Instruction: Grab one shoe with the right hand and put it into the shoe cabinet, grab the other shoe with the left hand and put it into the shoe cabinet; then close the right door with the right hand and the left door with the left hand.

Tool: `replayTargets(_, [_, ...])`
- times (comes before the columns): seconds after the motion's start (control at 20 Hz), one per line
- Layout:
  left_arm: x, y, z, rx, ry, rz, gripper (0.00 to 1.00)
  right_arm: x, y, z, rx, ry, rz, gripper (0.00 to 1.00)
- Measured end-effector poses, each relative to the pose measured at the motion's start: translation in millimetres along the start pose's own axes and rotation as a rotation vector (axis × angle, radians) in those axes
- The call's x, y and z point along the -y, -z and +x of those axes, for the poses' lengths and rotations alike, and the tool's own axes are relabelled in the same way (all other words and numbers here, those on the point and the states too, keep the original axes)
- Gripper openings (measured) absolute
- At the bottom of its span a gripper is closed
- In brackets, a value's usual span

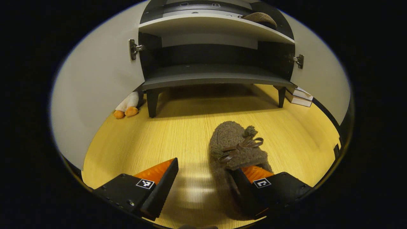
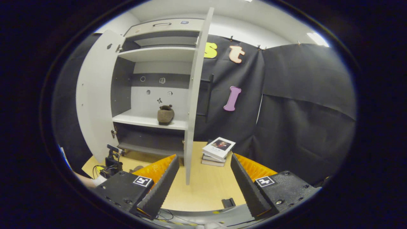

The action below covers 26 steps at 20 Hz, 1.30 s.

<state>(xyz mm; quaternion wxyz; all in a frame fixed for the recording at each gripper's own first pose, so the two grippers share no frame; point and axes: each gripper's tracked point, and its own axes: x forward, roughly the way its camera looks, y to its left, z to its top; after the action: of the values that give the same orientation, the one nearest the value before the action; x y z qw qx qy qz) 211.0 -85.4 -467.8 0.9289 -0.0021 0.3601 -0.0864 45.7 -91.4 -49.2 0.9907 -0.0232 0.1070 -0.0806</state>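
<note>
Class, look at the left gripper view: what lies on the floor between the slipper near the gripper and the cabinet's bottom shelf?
Nothing: in the left gripper view, bare wooden floor runs from the slipper to the cabinet.

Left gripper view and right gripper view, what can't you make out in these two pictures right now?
- Heel of the shoe on the floor: left gripper view, covered by a finger of the left gripper.
- Stuffed toy: left gripper view, mostly behind the left door.
- Shoe on the shelf: right gripper view, too small for detail.
- Lower books in the stack: right gripper view, under the top book.
</note>
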Motion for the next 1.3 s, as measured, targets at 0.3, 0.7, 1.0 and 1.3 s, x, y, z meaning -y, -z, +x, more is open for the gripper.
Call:
replayTargets(0.3, [18,-8,24,0.002,0.085,-0.018,0.65,6,6,0,-0.017,0.029,0.007,1.00])
replayTargets(0.7, [-3,-34,5,0.001,-0.047,-0.005,0.04,3,-10,-6,0.028,0.019,0.013,1.00])
replayTargets(1.0, [2,-138,-74,0.170,-0.070,0.027,0.01,-4,-23,-5,0.070,-0.017,0.021,1.00])
replayTargets(1.3, [6,-282,-131,0.352,-0.047,-0.019,0.02,-8,-36,0,0.115,-0.054,0.047,1.00])
